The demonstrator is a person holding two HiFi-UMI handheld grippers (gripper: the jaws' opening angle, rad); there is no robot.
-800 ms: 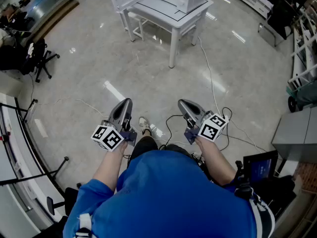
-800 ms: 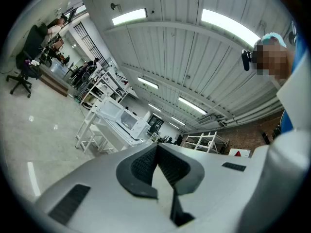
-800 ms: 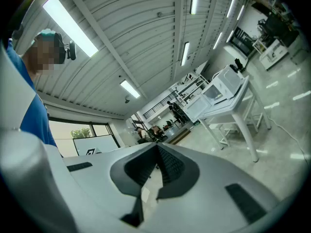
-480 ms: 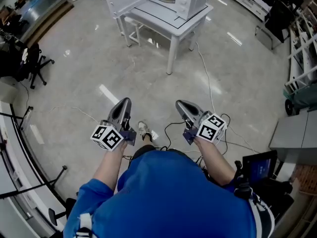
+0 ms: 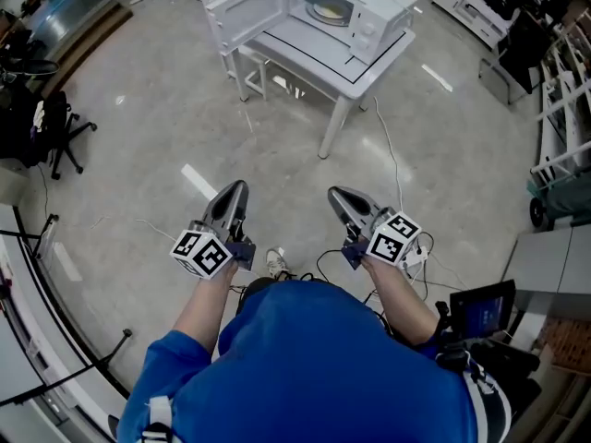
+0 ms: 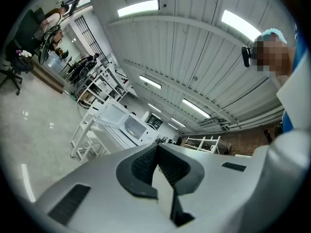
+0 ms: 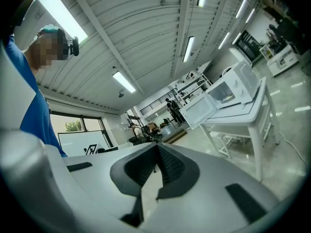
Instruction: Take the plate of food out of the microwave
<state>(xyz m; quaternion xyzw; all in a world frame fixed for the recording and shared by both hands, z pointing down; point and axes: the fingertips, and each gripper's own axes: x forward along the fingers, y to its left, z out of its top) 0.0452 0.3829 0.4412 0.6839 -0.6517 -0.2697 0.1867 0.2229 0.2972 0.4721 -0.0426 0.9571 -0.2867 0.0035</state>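
Note:
A white microwave (image 5: pixel 355 9) stands on a white table (image 5: pixel 309 49) far ahead, its door (image 5: pixel 242 7) swung open to the left. Inside it lies the plate of food (image 5: pixel 328 11). My left gripper (image 5: pixel 237 192) and right gripper (image 5: pixel 338 197) are held side by side over the floor, well short of the table, both shut with nothing between the jaws. The left gripper view has the open microwave (image 6: pixel 130 125) small beyond the closed jaws. In the right gripper view the microwave (image 7: pixel 232 85) and the plate (image 7: pixel 227 98) sit at the right.
A white stool (image 5: pixel 254 63) stands under the table. A cable (image 5: pixel 395 160) runs across the floor from the table towards my feet. Office chairs (image 5: pixel 51 123) stand at the left, racks (image 5: pixel 565 72) at the right, a small screen (image 5: pixel 484 310) at the lower right.
The table and microwave have slid lower and grown larger in the head view as the person walks towards them. Both grippers keep the same pose, shut.

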